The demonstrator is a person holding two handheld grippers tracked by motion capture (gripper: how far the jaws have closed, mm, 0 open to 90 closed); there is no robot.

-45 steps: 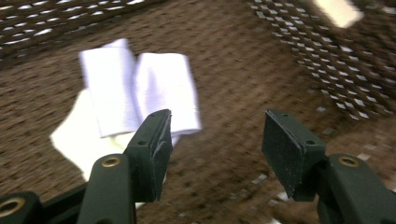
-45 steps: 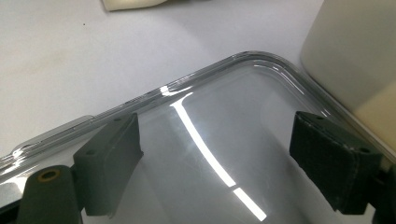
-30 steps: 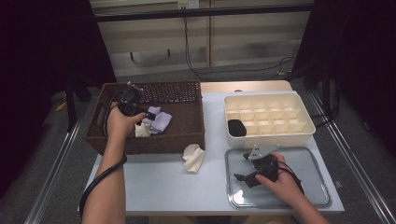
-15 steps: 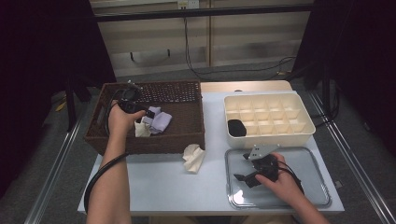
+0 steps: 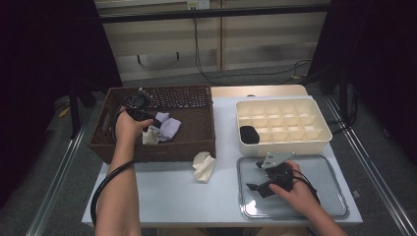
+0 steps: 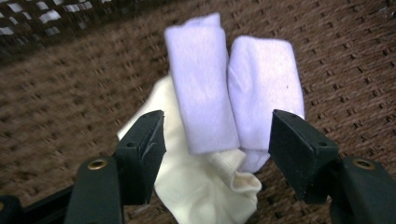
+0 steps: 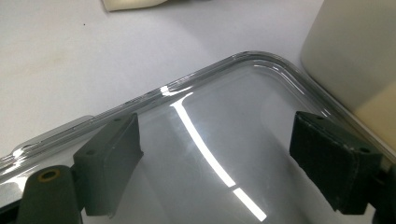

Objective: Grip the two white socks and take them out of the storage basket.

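My left tool (image 6: 217,140) has just been opening and hangs spread over the lilac socks (image 6: 233,93) and cream sock (image 6: 196,186) in the wicker basket (image 5: 196,142). Right of the basket, my right tool (image 7: 215,144) rests spread in the clear tray (image 7: 205,93).

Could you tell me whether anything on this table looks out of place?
One thing: a cream sock lies loose on the table, outside the wicker basket that holds the lilac socks, while a black roll sits in the divided box.
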